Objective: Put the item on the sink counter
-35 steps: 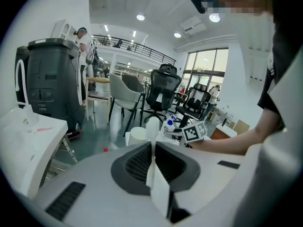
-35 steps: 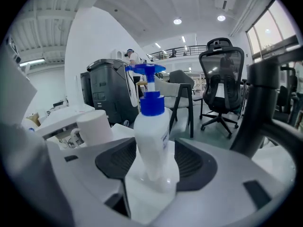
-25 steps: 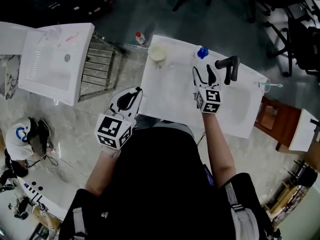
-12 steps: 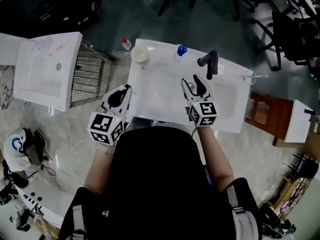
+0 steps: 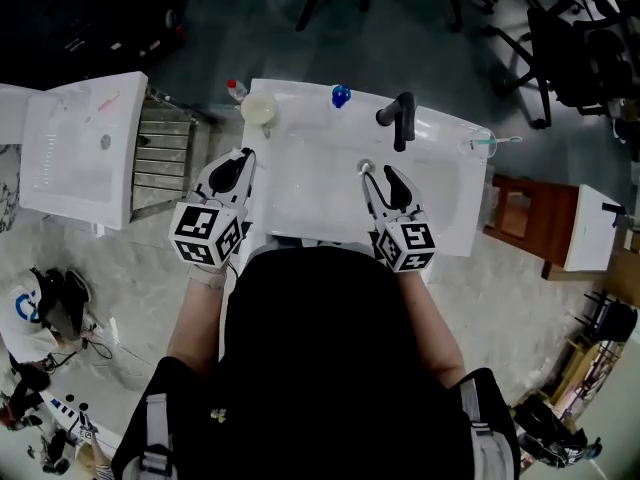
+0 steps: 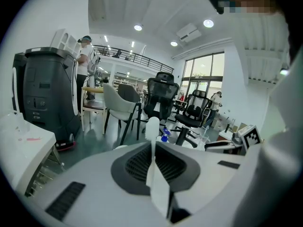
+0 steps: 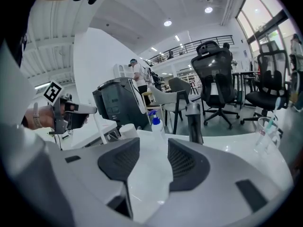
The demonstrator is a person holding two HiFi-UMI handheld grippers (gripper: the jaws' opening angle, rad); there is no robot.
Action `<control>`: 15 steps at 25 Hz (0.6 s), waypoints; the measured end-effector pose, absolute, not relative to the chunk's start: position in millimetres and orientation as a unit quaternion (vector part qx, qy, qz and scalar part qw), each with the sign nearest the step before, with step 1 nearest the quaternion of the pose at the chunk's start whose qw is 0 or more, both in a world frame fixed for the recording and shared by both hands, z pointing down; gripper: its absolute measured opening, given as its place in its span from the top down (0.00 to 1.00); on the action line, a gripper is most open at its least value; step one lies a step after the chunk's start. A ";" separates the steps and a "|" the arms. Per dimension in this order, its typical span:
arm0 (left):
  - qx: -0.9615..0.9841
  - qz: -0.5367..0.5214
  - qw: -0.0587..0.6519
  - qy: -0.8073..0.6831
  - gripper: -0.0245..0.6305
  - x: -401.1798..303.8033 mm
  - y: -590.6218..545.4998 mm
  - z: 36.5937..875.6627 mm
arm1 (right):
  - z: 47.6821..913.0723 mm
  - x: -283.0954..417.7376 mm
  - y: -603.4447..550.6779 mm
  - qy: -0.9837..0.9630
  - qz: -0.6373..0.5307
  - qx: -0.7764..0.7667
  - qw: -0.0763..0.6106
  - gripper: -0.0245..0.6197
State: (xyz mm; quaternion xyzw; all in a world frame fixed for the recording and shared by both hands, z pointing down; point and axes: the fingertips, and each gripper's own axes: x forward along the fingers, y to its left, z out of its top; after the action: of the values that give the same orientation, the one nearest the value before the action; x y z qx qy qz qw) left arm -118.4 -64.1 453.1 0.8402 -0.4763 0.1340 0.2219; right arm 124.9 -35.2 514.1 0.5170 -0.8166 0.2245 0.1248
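**A:** Where is the bottle, and which way does it stand?

**B:** The bottle point(image 5: 341, 95) stands upright on the far rim of the bench point(image 5: 300, 208), with its long axis vertical. It has a blue pump head on a pale plastic body. In my right gripper view the spout looks turned to the left. The black faucet point(image 5: 400, 118) rises just to the bottle's right. A squat white jar point(image 5: 259, 108) sits at the far left corner.

**A:** And your hands?

**B:** Both forearms reach out from the near edge. Both grippers aim at the far side, tipped a little downward, with the marker cubes toward me. My left gripper point(image 5: 243, 155) hangs over the bench's left edge, near the jar. My right gripper point(image 5: 377, 173) hangs over the basin, well short of the bottle.

**A:** What do they hold?

**B:** The right jaws stand apart and have just been closing partway. Between their dark ribbed pads I see only glossy white bench, with the bottle far beyond. The left jaws are pressed together. A pale sliver shows in the seam, and I cannot tell it from the jaw's own face.

**A:** Anything else up there?

**B:** A clear cup point(image 5: 480, 144) with a toothbrush, at the far right corner.
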 end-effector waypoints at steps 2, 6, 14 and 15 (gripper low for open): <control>0.842 0.131 0.220 -0.475 0.91 -115.8 -71.8 452.2 | 513.3 128.0 -28.8 -0.814 0.227 0.520 0.126 0.66; 0.846 0.124 0.217 -0.471 0.91 -113.2 -89.5 451.1 | 512.4 134.8 -23.7 -0.810 0.223 0.524 0.138 0.67; 0.852 0.109 0.211 -0.467 0.91 -124.7 -133.2 445.7 | 509.5 145.7 -23.5 -0.790 0.221 0.553 0.149 0.68; 0.852 0.108 0.211 -0.466 0.91 -126.7 -138.2 446.1 | 509.0 146.6 -23.8 -0.787 0.221 0.557 0.150 0.68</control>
State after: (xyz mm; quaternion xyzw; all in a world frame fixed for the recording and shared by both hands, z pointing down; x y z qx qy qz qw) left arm -126.7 -138.2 446.1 0.8523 -0.4662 0.1081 0.2110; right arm 146.6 -23.8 509.0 0.5567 -0.7867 0.2205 0.1504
